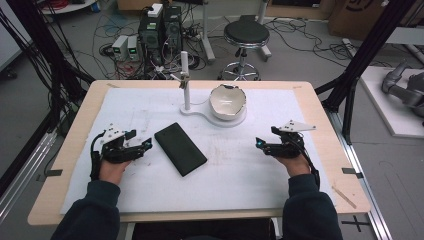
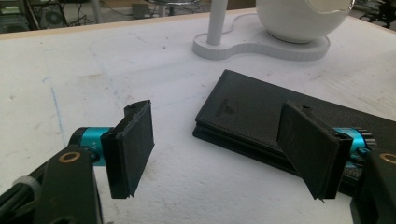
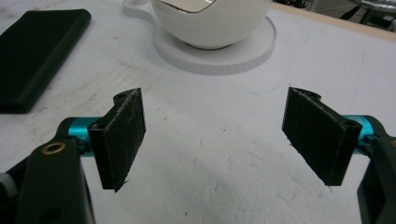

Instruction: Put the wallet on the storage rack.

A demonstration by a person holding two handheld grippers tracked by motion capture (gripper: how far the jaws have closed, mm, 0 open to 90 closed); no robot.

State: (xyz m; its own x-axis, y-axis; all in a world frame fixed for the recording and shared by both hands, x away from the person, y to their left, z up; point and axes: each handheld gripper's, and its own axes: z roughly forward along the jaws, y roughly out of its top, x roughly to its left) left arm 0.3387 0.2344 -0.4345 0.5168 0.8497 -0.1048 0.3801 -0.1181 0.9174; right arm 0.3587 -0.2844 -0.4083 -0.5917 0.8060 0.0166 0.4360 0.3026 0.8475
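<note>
Two grippers rest low over the white table cover [image 1: 150,107], one in each of the person's hands. The left gripper [image 2: 224,149] has its jaws spread wide apart, and they hold nothing. Its flat black pads [image 2: 133,147] look rough and a bit frayed at the edges, and they sit on shiny blue posts. A black case [image 2: 261,112] (flat, long, with a leathery skin) lies on the cover just ahead of the left gripper, and the far-side pad hangs over its near edge; I cannot tell if it touches. The right gripper [image 3: 219,135] is also wide open and empty, with bare white cover between its pads. Ahead of it stands a smooth white bowl [image 3: 210,21] with a broken rim, sitting on a round white stand [image 3: 224,58], well apart from the pads.
</note>
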